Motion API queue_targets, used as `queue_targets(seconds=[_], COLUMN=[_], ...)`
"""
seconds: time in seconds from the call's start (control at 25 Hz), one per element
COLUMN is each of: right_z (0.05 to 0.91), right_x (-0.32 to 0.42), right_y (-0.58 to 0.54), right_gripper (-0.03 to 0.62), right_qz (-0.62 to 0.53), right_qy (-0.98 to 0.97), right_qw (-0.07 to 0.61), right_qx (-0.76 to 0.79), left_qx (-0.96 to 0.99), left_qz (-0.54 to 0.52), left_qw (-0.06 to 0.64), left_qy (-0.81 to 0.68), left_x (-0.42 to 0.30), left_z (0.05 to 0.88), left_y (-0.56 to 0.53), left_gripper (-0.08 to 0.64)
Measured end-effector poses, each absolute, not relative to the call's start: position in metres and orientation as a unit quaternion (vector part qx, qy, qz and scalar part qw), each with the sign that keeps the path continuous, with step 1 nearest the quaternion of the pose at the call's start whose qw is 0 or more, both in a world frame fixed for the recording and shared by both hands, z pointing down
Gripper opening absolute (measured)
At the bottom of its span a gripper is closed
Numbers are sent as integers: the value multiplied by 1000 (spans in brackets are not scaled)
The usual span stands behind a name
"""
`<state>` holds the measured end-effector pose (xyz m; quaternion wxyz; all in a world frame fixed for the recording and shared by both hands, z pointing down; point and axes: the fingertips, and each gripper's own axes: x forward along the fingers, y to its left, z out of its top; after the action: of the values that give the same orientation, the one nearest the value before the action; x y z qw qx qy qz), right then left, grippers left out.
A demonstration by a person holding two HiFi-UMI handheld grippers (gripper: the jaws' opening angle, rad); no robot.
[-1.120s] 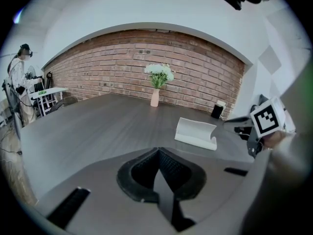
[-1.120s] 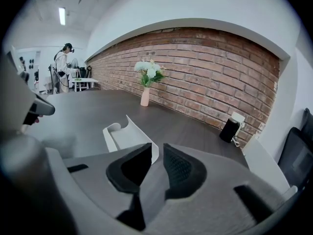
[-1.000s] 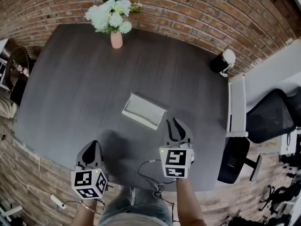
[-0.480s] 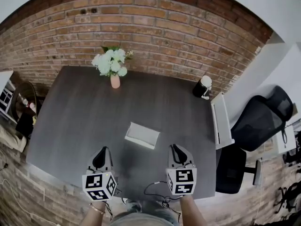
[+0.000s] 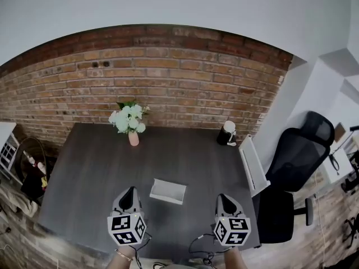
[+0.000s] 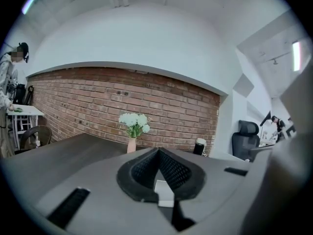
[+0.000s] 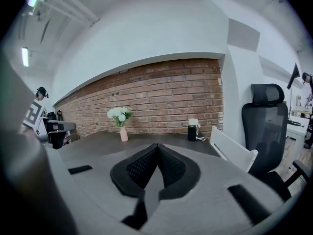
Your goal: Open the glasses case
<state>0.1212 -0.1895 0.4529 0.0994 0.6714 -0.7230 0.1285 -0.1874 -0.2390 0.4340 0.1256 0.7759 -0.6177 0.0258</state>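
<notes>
The glasses case (image 5: 168, 190), a pale grey rectangular box, lies flat near the front middle of the dark table (image 5: 90, 172). My left gripper (image 5: 129, 189) hovers to the case's left, raised off the table, jaws meeting tip to tip. In the left gripper view a white sliver of the case (image 6: 164, 192) shows through the gap behind the left gripper's (image 6: 157, 150) touching tips. To the case's right, my right gripper (image 5: 221, 196) is also raised; its jaws are closing and meet at the tips. The right gripper view shows nothing between that gripper's (image 7: 157, 145) jaws.
A pink vase of white flowers (image 5: 130, 123) and a black tumbler with a white lid (image 5: 226, 133) stand at the table's far edge by the brick wall. A white chair (image 5: 253, 167) and a black office chair (image 5: 297, 156) are on the right. A person (image 6: 10, 82) stands far left.
Both grippers have risen off the table and now point nearly level. The right jaws went from open to shut. The head view tilted up toward the wall; the case stayed put.
</notes>
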Motion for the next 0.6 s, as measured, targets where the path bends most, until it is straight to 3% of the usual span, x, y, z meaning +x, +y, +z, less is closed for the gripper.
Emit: queue_targets(seconds=[0.36, 0.6], right_z=[445, 449], right_x=[158, 146], right_y=[-177, -179], right_gripper=[3, 2], right_qz=[126, 119], right_qy=[-690, -696], right_qw=[71, 99], right_qx=[710, 701], left_qx=[775, 771], left_qz=[20, 19], left_qw=[129, 134], left_qy=[-618, -622], left_x=[-196, -206], left_z=[433, 435], left_y=[-248, -248], left_gripper=[-5, -5])
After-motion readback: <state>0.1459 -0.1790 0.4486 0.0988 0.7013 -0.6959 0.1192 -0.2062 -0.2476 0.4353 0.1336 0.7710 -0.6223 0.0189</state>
